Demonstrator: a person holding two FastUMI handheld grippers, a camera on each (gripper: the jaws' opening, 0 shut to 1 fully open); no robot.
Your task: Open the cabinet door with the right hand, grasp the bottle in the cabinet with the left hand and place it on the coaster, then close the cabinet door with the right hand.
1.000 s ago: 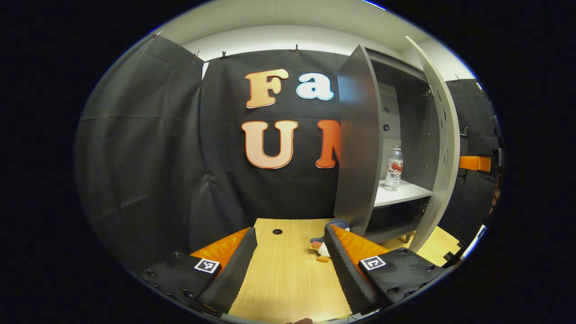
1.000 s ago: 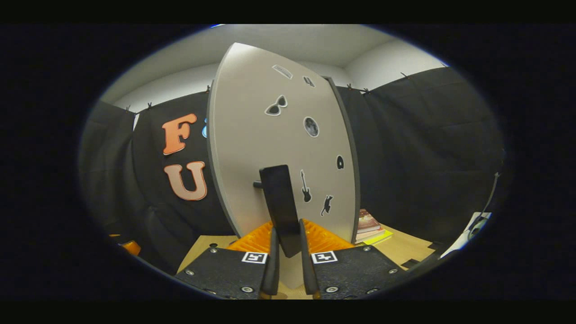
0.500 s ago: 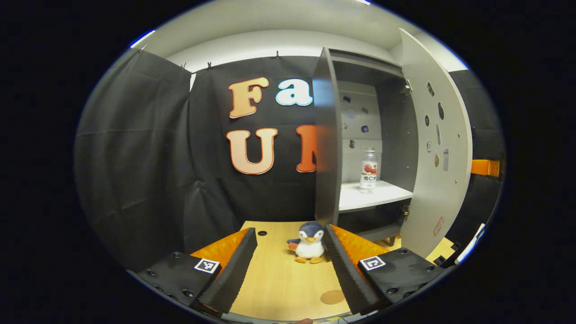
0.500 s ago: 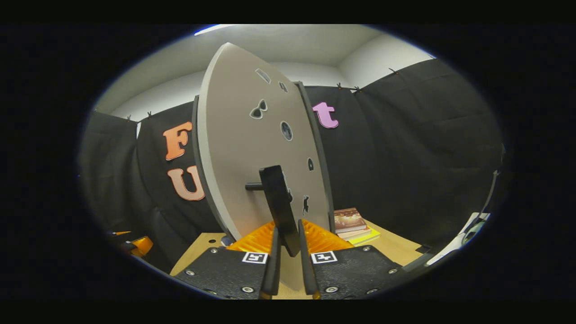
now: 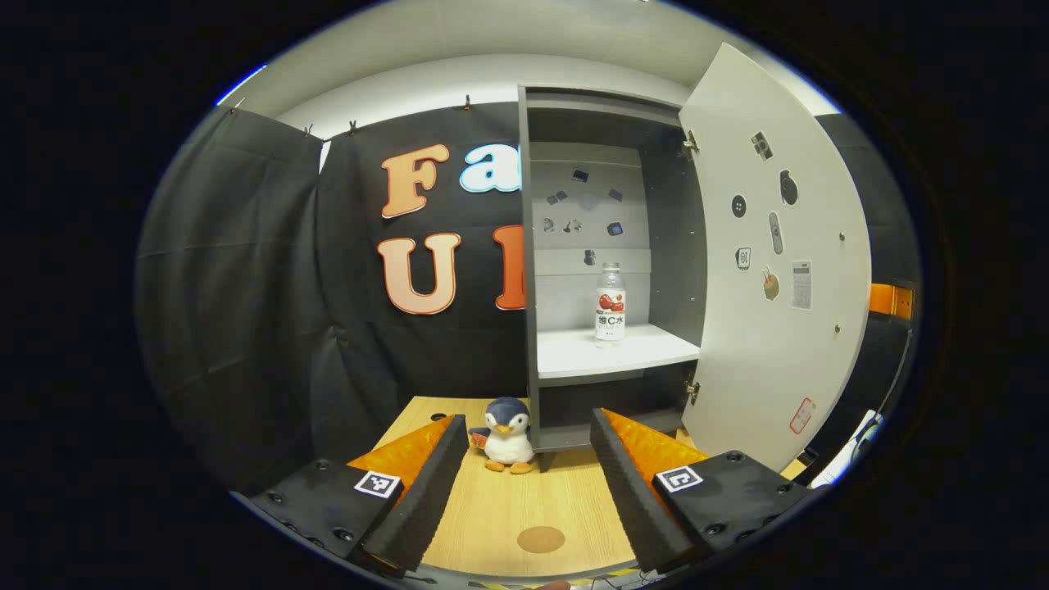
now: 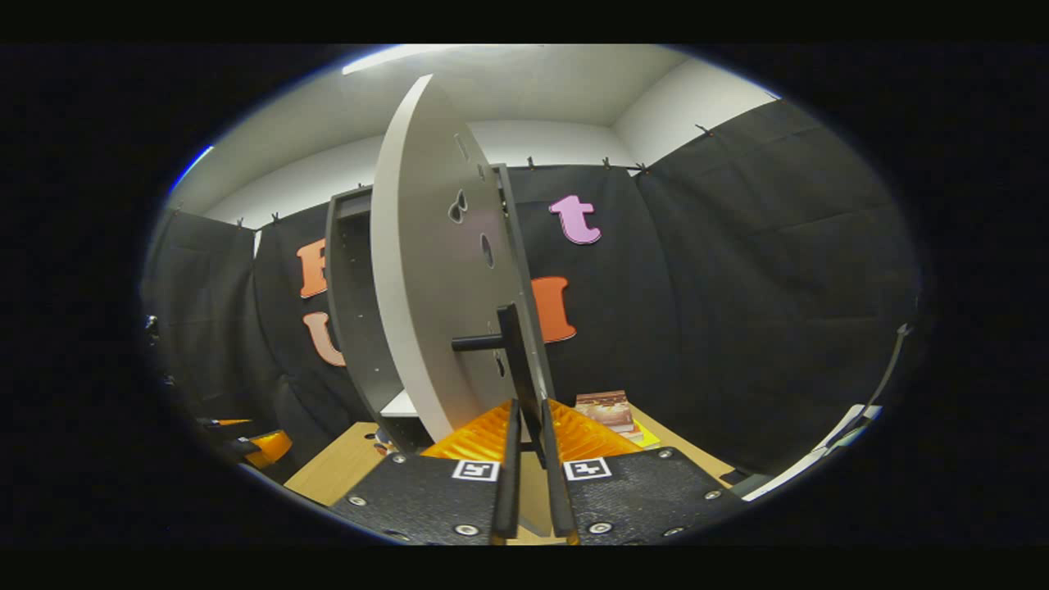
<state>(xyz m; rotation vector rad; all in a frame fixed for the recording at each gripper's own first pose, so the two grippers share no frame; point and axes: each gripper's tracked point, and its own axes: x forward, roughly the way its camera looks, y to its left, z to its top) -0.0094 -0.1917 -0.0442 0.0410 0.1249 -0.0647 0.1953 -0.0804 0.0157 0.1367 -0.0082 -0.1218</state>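
In the left gripper view we see our left gripper [image 5: 524, 483] held spread wide above the wooden table [image 5: 565, 508], with nothing between its fingers. Ahead of it the cabinet [image 5: 529, 246] stands open, and the bottle [image 5: 610, 301] stands upright on the white shelf [image 5: 606, 356], well apart from the gripper. The coaster [image 5: 540, 539] lies flat on the table between the two fingers, near the bottom of the view. A toy penguin [image 5: 506, 424] sits just beside the cabinet's lower left corner. The cabinet door [image 5: 778, 279] swings out to the right, stickers on its inner face too small to make out. In the right gripper view our right gripper [image 6: 526, 471] pinches the door's black handle [image 6: 512, 360] between both fingers; the handle's lower end is hidden behind them. The door [image 6: 426, 279] shows nearly edge-on, covering most of the cabinet's inside. A stack of books [image 6: 610, 408] is partly cut off behind the gripper.
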